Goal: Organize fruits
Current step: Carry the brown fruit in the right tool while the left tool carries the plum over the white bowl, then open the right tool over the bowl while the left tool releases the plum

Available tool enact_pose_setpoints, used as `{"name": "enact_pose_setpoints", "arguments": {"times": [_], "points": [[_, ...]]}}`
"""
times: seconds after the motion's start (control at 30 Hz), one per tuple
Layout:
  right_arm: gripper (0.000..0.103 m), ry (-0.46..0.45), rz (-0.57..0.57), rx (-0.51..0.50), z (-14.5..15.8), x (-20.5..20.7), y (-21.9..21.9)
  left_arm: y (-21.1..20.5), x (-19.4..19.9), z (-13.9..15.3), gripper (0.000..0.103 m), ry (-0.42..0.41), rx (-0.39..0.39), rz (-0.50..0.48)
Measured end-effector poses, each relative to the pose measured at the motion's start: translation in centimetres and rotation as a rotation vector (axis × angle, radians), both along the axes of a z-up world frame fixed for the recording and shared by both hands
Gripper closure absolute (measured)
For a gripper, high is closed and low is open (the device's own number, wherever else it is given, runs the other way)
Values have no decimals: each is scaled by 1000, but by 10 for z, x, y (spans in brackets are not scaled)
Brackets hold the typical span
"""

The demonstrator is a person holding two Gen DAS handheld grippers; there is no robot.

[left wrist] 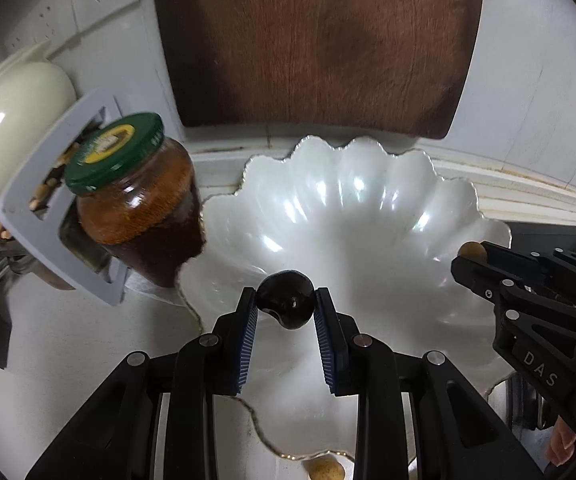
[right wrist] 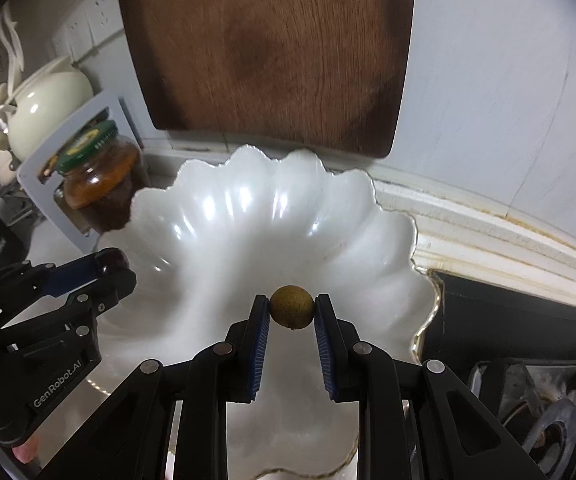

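While you are holding both grippers over the white scalloped bowl (left wrist: 367,216), each is carrying one fruit above its hollow. Your left gripper (left wrist: 286,306) is pinching a dark, glossy, plum-like fruit (left wrist: 286,304) between its blue ribbed pads, the jaws pressed against its two sides, and the fruit is hanging over the near part of the bowl. Your right gripper (right wrist: 291,308) is pinching a small speckled yellow-brown fruit (right wrist: 291,307) the same way, jaws closed on it, also over the near part of the bowl. In the left wrist view the right gripper is showing at the bowl's right rim with its fruit at the tips; in the right wrist view the left gripper is showing at the bowl's left rim.

The bowl's inside is lying bare and shiny. Just outside the bowl's near rim, another small yellowish fruit (left wrist: 323,469) is resting at the bottom edge of the left wrist view.

The bowl is sitting on a pale desk (left wrist: 68,340). Behind the bowl a dark wooden board (left wrist: 315,40) is leaning against the wall. To the bowl's left a jar with a green lid (left wrist: 136,200) is standing just beside its rim, a grey frame-like holder (left wrist: 32,200) behind that, and a cream teapot (left wrist: 12,120) farther left. To the bowl's right a dark stove top (right wrist: 527,340) is lying alongside.
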State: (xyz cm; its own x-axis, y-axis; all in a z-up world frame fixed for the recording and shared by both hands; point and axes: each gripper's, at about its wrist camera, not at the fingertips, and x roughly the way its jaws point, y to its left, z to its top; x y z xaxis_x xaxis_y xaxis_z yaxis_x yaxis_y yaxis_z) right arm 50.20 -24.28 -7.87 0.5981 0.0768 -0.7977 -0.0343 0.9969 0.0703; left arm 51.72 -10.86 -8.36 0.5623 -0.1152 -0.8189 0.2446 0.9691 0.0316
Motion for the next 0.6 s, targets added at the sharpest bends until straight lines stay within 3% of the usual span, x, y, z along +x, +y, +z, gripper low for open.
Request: {"name": "enact_pose_setpoints", "arguments": {"times": [0.37, 0.43, 0.5, 0.6], "points": [[77, 72, -2, 11, -18, 13, -3, -2, 14, -20, 72, 69, 23, -4], [70, 75, -1, 8, -19, 13, -3, -1, 13, -19, 58, 69, 21, -2], [53, 73, -11, 2, -18, 12, -4, 1, 10, -16, 54, 53, 26, 3], [52, 54, -14, -16, -12, 6, -3, 3, 4, -9, 43, 30, 33, 8]]}}
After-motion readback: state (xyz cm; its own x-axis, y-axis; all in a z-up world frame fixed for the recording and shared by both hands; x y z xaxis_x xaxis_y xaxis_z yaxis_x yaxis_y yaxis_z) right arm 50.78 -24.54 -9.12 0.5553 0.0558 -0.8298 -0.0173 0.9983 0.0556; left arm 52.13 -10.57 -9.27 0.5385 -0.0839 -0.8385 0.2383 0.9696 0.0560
